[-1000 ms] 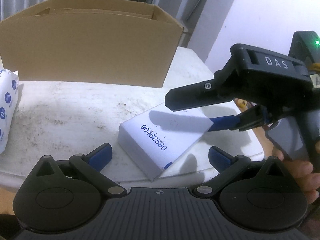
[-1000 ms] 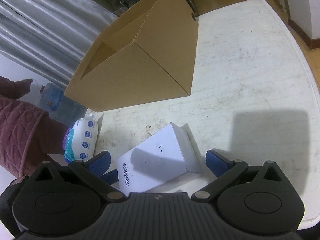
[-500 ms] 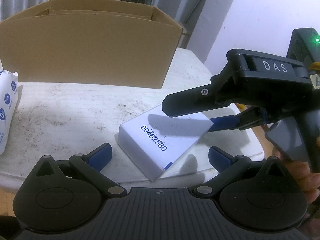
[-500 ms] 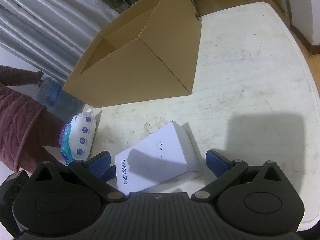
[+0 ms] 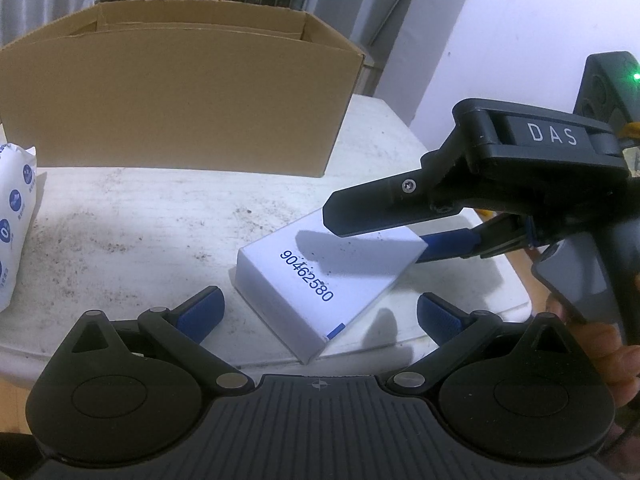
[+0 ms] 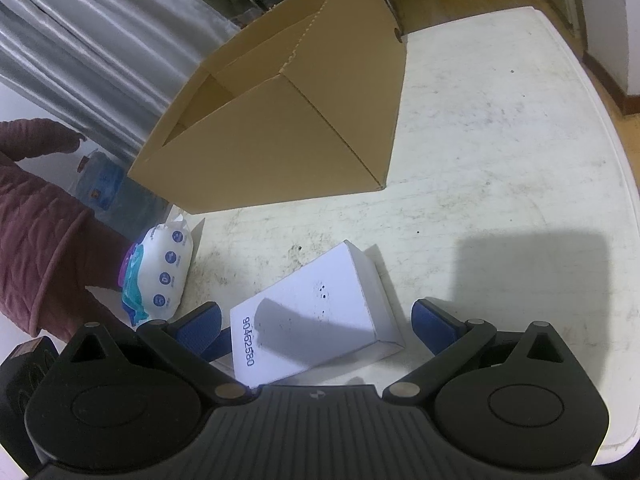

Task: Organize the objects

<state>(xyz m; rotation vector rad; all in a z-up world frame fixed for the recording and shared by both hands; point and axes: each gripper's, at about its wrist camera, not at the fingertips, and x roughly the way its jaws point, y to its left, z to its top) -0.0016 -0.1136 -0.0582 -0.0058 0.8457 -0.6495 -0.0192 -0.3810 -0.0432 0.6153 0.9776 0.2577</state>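
White box (image 5: 320, 280) printed 90462580, flat at the near edge of the stained worktop (image 5: 120, 220), between the spread-apart jaws of both grippers. Right gripper (image 6: 316, 326) low over it, left gripper (image 5: 320, 312) just short of it, neither touching. Behind, toward the far edge, empty cardboard carton (image 5: 180, 100); wipes pack (image 6: 160, 276) at the left edge.

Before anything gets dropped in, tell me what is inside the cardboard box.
The cardboard box stands open. From the right wrist view, only bare inner walls and a folded flap show; no items are visible. Its floor is hidden by the near walls, so low contents cannot be ruled out.
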